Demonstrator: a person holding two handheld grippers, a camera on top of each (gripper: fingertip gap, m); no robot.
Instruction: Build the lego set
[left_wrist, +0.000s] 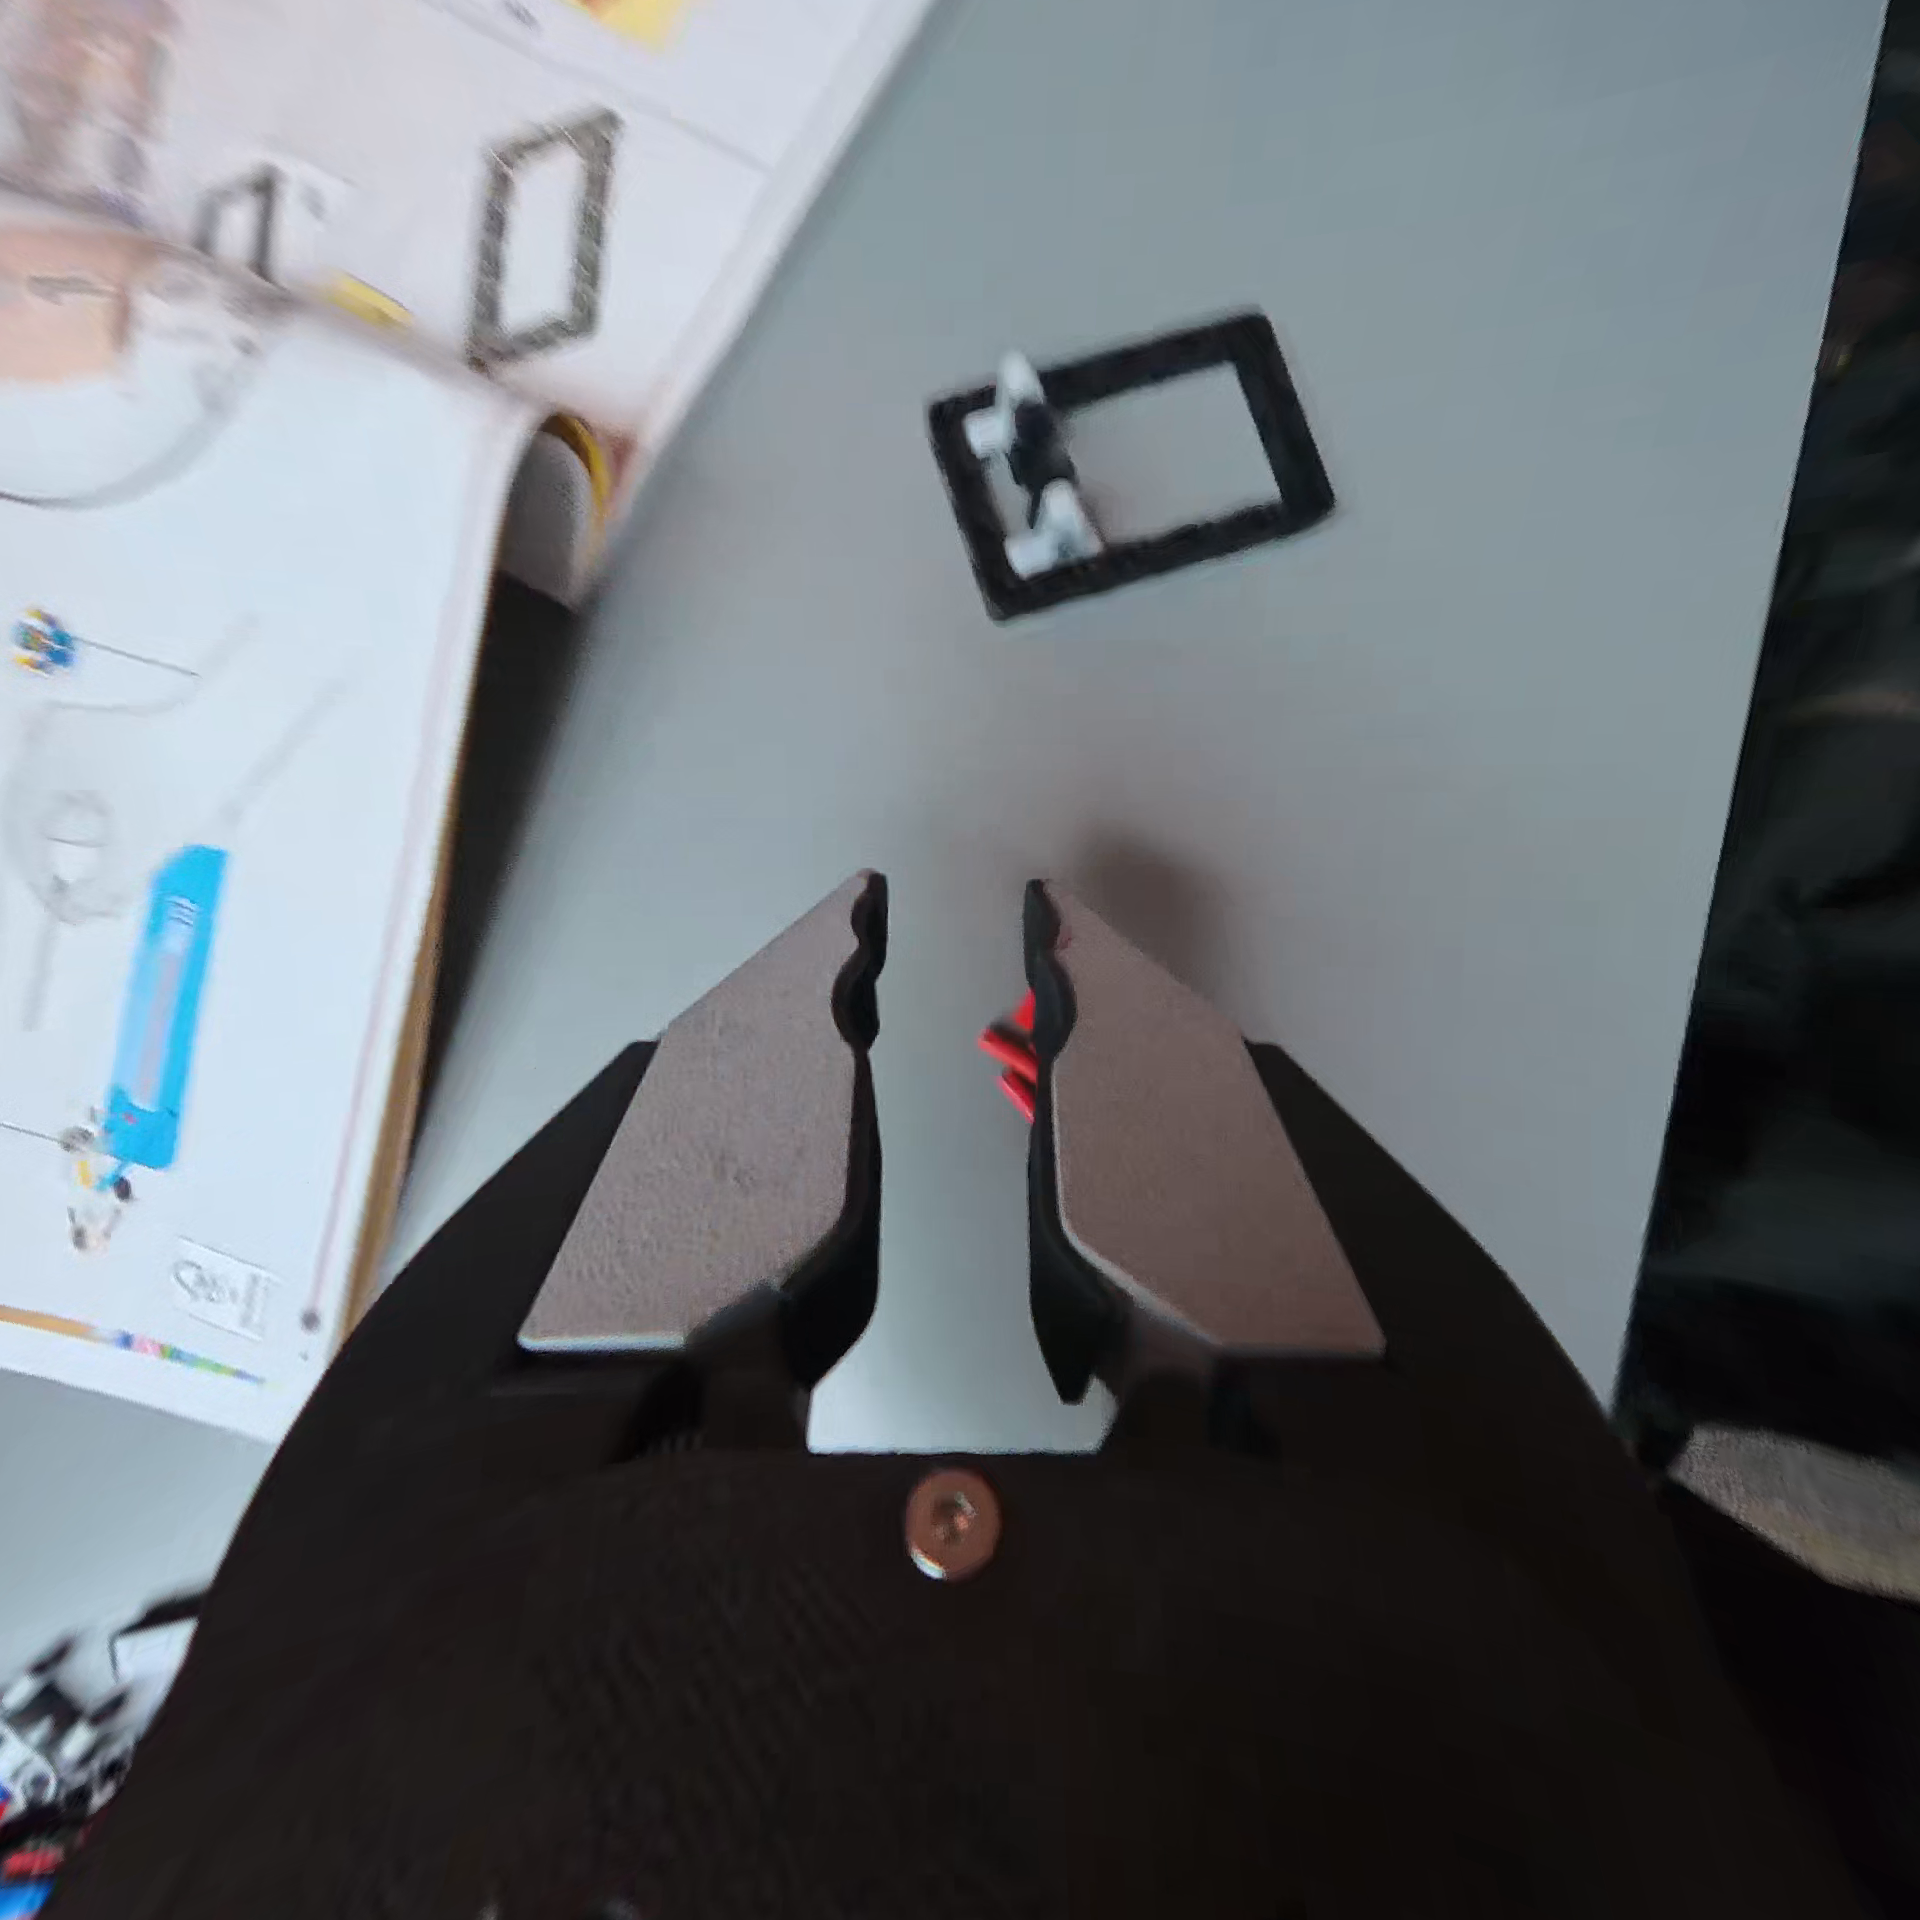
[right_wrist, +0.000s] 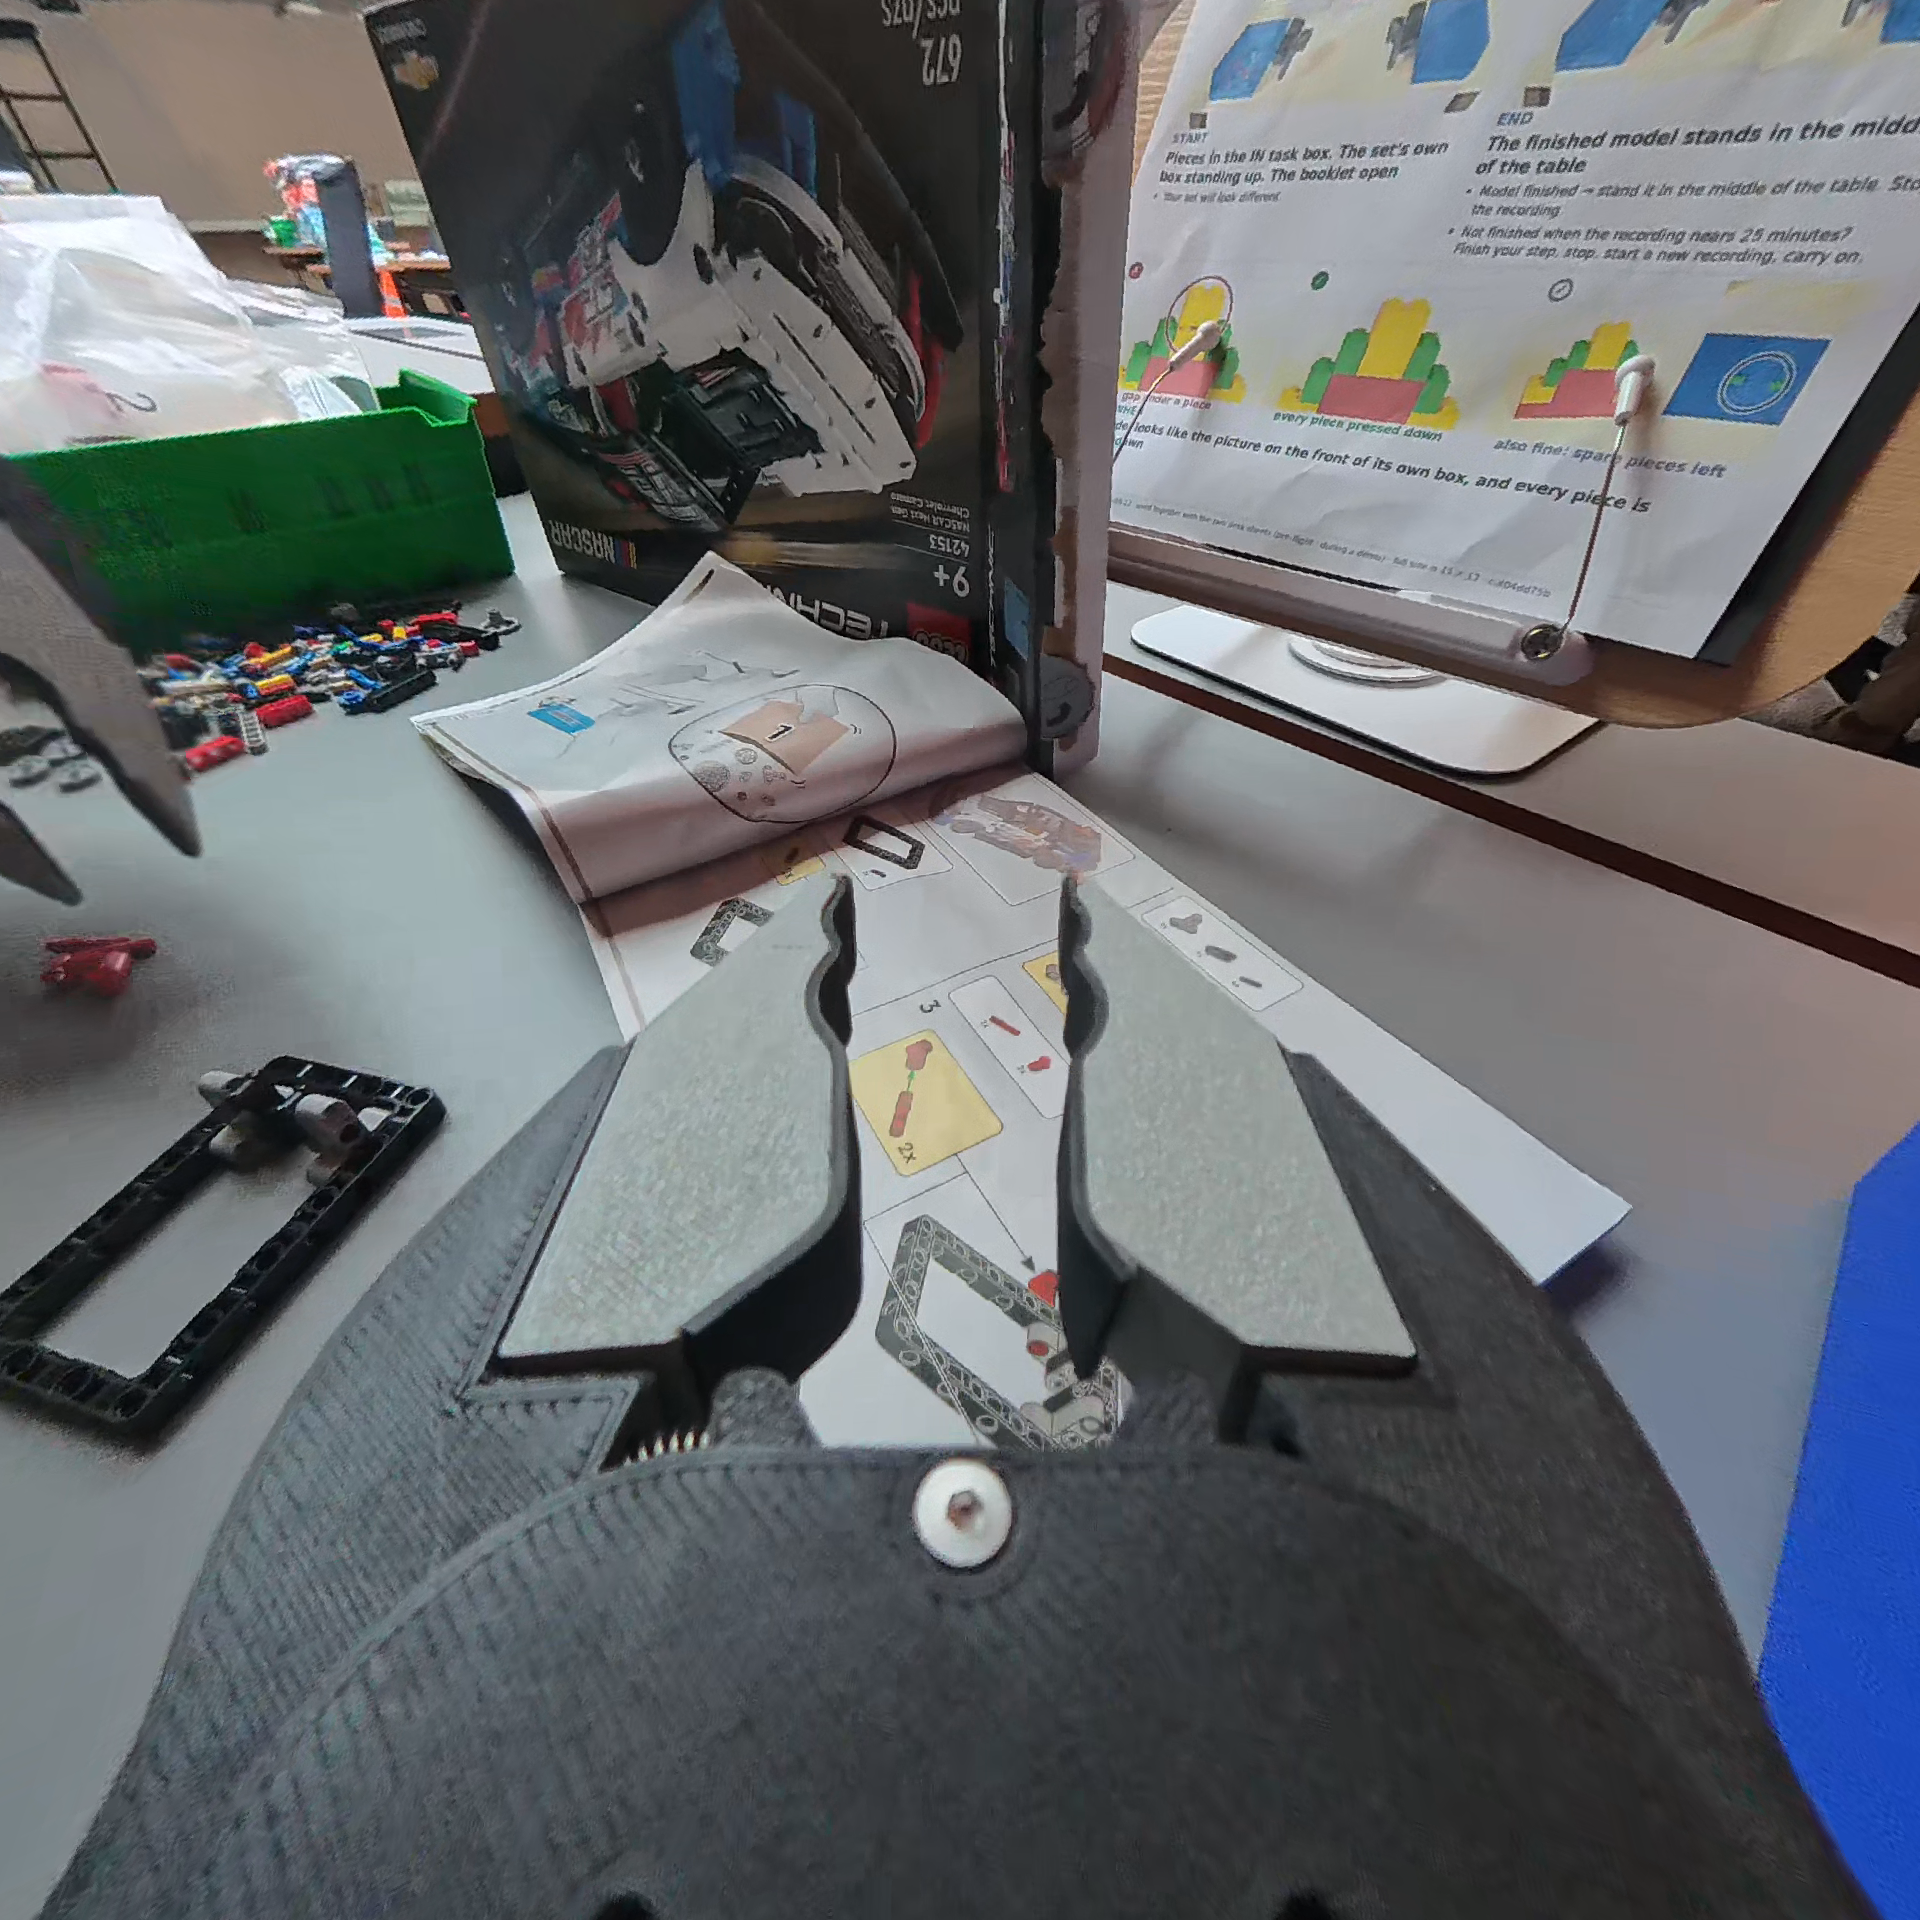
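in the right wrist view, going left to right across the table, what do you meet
red piece → black frame → open instruction booklet → white stand base → blue sheet

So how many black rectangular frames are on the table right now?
1. The black frame lies flat on the grey table, left of the open booklet, with small grey parts fitted at one end. Others could be hidden in the loose pile by the green bin.

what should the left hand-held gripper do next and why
Probably lower the left hand-held gripper and close on the small red piece. Its jaws are open and empty, the piece lies on the table just under its right finger, and the black frame beyond is only partly built.
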